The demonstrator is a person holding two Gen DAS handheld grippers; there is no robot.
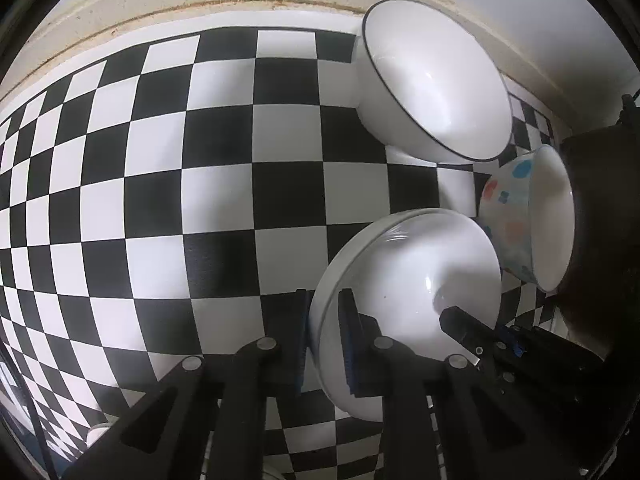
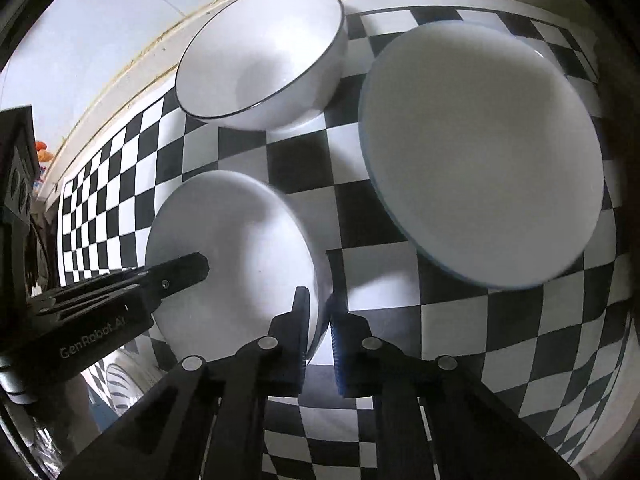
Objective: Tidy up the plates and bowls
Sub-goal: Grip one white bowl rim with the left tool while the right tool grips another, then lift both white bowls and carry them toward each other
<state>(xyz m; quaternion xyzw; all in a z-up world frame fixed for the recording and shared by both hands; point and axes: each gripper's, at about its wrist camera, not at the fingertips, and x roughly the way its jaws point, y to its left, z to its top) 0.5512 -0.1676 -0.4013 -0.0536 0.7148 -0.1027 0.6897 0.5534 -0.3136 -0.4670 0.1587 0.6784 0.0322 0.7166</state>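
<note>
- Left tool (image 1: 323, 336) and right tool (image 2: 320, 330) each pinch the rim of the same plain white ceramic bowl (image 1: 404, 296), on opposite sides; two-point hold probably keeps it level for stacking.
- Black-rimmed white bowl (image 2: 260, 56) sits at 11 o'clock in the right view, wide white plate (image 2: 480, 152) at 2 o'clock, both on the checkered tabletop (image 1: 200, 160).
- Spotted pastel bowl (image 1: 516, 212) at 3 o'clock in the left view.

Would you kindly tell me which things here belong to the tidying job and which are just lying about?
Job in hand: white bowl, clamped by left gripper and right gripper; black-rimmed bowl; spotted bowl.
Lying about: checkered cloth; orange object by the wall.
</note>
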